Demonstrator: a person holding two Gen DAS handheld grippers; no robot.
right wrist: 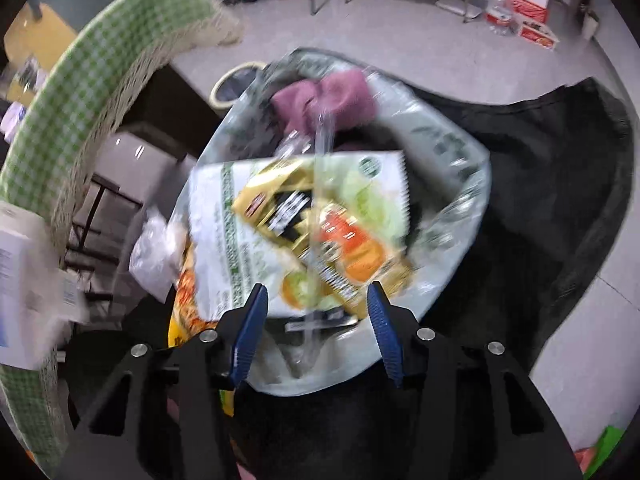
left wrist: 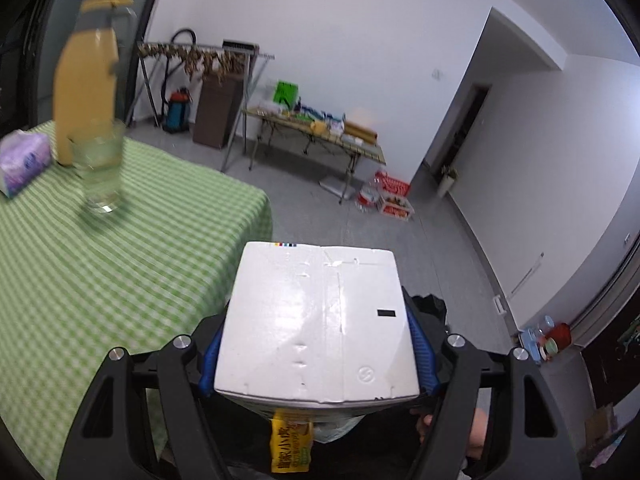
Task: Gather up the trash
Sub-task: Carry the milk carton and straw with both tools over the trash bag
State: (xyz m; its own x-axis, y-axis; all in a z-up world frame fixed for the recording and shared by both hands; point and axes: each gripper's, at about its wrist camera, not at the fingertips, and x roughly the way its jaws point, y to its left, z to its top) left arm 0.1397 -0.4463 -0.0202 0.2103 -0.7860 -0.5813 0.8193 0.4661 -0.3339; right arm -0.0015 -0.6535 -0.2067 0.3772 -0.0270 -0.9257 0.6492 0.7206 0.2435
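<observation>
Fingers of my left gripper [left wrist: 316, 356] pinch the white carton [left wrist: 316, 320], low centre of frame; carry it over the bag [right wrist: 452, 200] before letting go. My right gripper [right wrist: 316, 312], fingers spread and empty, should clear the wrappers [right wrist: 304, 216]

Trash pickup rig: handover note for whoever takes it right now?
Left tool: shut on a white carton, held past the table edge.
Right tool: open, nothing between the pads, above the trash bag.
Done: snack wrappers and a purple cloth are in the bag.
Left: drop the carton in. A drink bottle, a glass and a tissue pack remain on the table; whether they count as trash is unclear.
</observation>
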